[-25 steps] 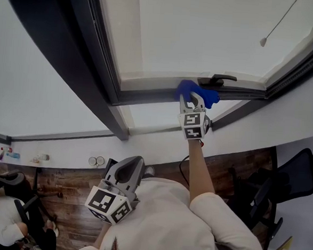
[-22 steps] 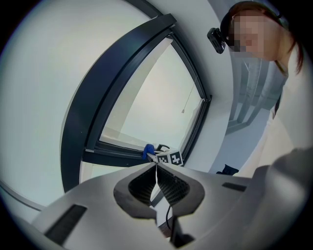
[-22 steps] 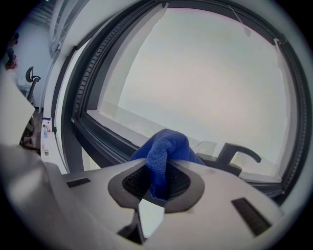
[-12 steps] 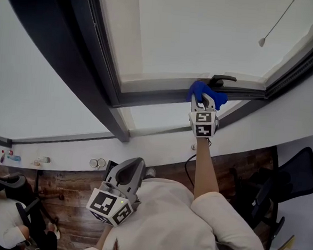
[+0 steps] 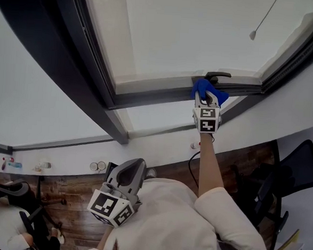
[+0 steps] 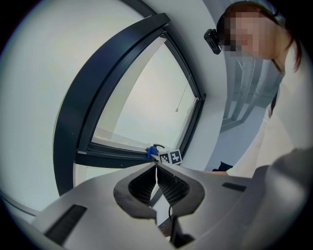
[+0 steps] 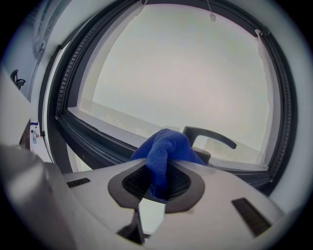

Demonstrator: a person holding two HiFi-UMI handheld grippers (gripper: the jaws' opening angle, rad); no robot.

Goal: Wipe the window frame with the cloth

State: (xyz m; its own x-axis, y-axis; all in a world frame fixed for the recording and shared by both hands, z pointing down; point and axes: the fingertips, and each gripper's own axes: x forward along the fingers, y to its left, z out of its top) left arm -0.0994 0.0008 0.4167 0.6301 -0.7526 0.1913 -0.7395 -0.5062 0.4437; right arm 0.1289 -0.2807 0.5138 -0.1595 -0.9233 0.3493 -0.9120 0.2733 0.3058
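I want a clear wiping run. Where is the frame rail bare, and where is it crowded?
Bare: the rail left of the cloth, up to the dark post. Crowded: at the handle, just beyond the cloth.

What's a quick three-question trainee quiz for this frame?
1. The right gripper holds: A) sponge B) blue cloth C) spray bottle?
2. True or false: the left gripper has its jaws wide apart.
3. Fill in: the blue cloth sits against the window frame, right by the window's dark ____.
Key: 1 B. 2 False: they are shut, with nothing between them. 3 handle.
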